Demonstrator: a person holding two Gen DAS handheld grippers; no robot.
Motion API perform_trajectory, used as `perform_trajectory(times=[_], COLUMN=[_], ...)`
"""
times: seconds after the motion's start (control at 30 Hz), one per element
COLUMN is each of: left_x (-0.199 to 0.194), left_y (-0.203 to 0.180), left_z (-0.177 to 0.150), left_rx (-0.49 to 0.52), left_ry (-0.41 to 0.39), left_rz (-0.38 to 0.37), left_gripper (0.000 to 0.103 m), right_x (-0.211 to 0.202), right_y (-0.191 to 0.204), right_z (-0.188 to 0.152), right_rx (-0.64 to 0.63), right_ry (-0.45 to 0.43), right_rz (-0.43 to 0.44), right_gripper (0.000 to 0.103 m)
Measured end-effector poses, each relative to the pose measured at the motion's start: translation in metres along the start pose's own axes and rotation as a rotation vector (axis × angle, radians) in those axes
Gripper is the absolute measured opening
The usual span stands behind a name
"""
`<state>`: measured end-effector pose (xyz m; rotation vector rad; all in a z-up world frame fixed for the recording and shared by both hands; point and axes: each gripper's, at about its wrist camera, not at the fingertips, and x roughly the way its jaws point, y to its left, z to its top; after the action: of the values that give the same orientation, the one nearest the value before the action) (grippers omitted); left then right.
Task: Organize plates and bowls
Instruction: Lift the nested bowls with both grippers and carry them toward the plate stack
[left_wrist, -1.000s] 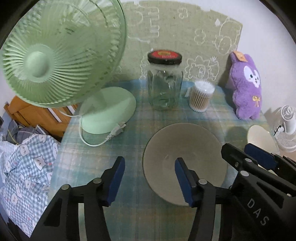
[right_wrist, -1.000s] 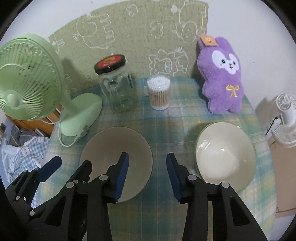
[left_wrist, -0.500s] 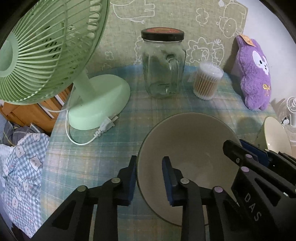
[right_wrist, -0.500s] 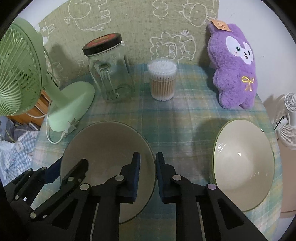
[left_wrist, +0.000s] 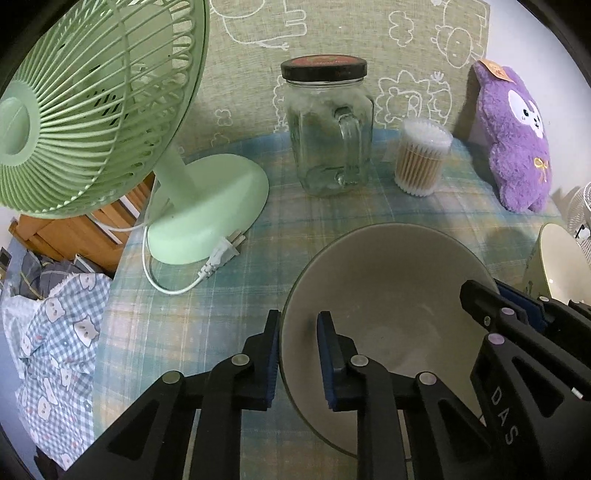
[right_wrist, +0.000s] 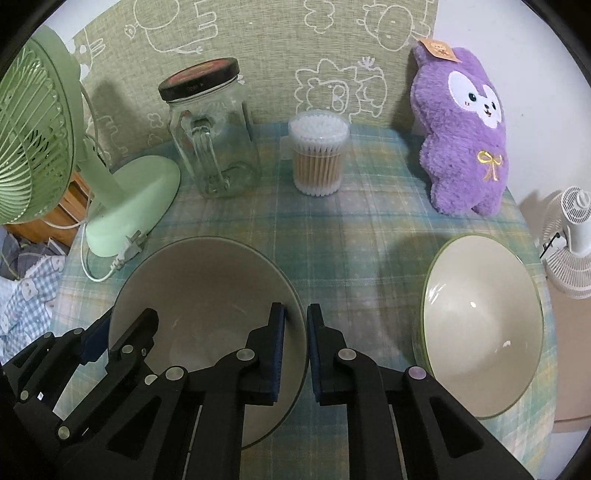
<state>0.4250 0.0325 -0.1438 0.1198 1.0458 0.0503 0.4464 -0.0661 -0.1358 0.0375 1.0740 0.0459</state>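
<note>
Left wrist view: the left gripper (left_wrist: 297, 356) is clamped on the nine o'clock rim of the wide grey ceramic bowl (left_wrist: 388, 295) on the plaid tablecloth (left_wrist: 192, 325). The right gripper (right_wrist: 295, 347) pinches its three o'clock rim; a cream green-rimmed bowl (right_wrist: 484, 325) sits farther toward three o'clock.

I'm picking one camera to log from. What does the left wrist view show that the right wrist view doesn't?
Only the left wrist view shows the left gripper pinching the near bowl's left rim. Only the right wrist view shows the second bowl whole and the right gripper closed on the near bowl's right rim. Both share the green fan, glass jar, cotton swabs and purple plush.
</note>
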Motion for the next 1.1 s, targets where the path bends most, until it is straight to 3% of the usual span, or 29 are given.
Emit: perform_trajectory(times=[0.4,1.1], left_x=[-0.035,-0.14], left_y=[0.002,0.044], left_z=[-0.017,-0.067], left_rx=[-0.022,-0.011], left_ry=[0.005,-0.077], left_rz=[0.009,-0.044], left_gripper=[0.017,0.017], right_x=[-0.03,-0.148], right_y=[0.003,0.043], right_z=[-0.019,-0.074], right_rx=[-0.031,-0.04], right_ry=[0.001,-0.068], right_rz=[0.005,-0.053], right_gripper=[0.016,0.016])
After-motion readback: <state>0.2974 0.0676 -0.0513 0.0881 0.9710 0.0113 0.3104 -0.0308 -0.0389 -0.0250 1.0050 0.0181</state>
